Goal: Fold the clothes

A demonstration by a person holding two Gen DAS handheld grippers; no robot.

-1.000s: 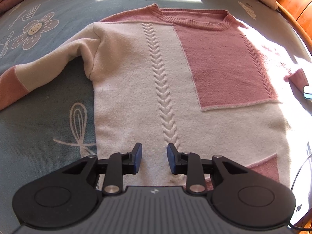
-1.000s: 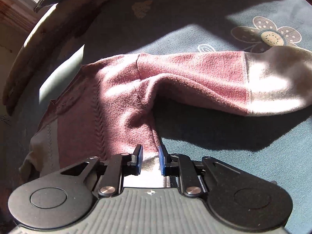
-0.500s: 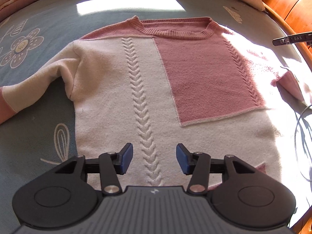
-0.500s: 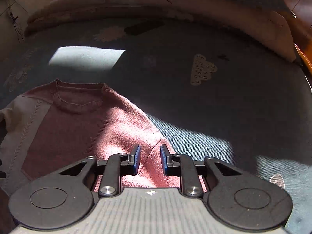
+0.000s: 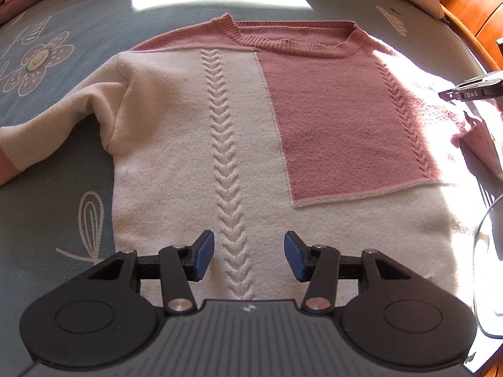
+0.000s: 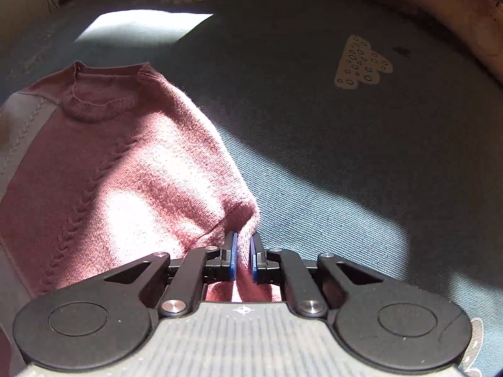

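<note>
**Right sleeve pinched, left side idle over the hem**

Nearest me, my left gripper (image 5: 249,255) hovers with its fingers spread apart over the sweater (image 5: 220,144), just above the hem and straddling the cable braid (image 5: 224,163). The sweater lies flat, face up, on the blue floral bedspread (image 5: 56,163). My right gripper (image 6: 242,257) is clamped on a fold of the pink sleeve (image 6: 176,169), lifted off the bedspread beside the sweater's shoulder. Beyond it sits the collar (image 6: 100,100). The bite looks shallow, I judge; a quick pull could slip the knit free or drag the whole sweater askew, since nothing pins the body down.
</note>
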